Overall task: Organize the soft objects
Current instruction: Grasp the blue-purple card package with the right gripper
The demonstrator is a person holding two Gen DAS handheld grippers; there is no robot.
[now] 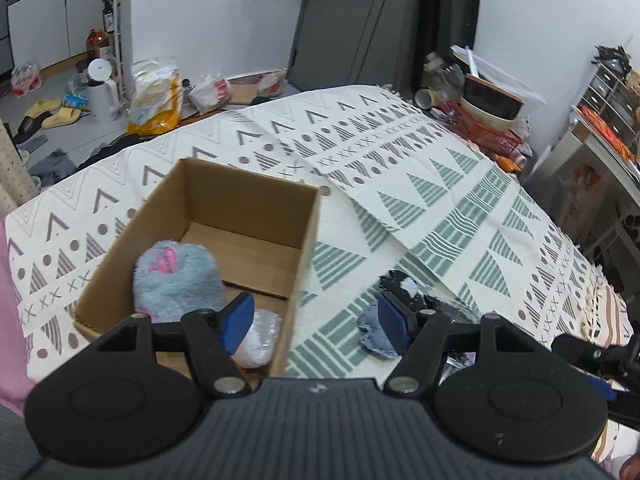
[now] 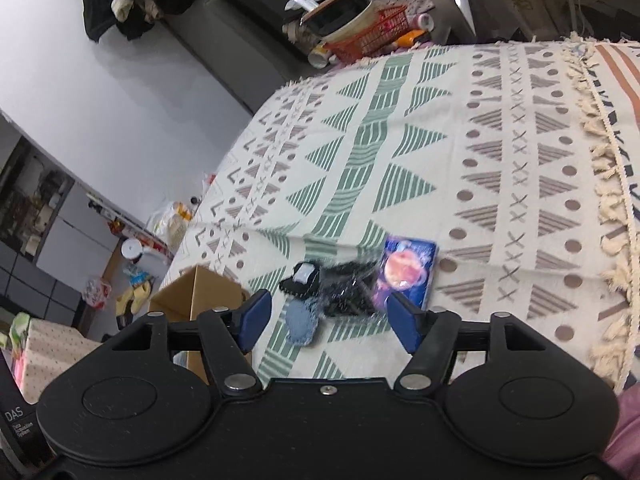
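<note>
An open cardboard box (image 1: 308, 240) stands on the patterned cloth; it also shows in the right wrist view (image 2: 180, 296). Inside lie a fluffy grey-blue plush with pink marks (image 1: 176, 280) and a white wrapped soft item (image 1: 258, 340). My left gripper (image 1: 316, 318) is open and empty above the box's right wall. On the cloth lie a blue denim piece (image 2: 300, 322), a black-and-white soft item (image 2: 302, 280), a black item in clear wrap (image 2: 348, 290) and a blue packet with a pink circle (image 2: 406, 270). My right gripper (image 2: 330, 318) is open and empty just above them.
The table (image 2: 400, 140) carries a cream cloth with green and brown patterns and a tasselled edge (image 2: 608, 184). A red basket with bowls and bottles (image 1: 488, 116) stands at the far corner. Bags, slippers and bottles (image 1: 100, 92) litter the floor beyond.
</note>
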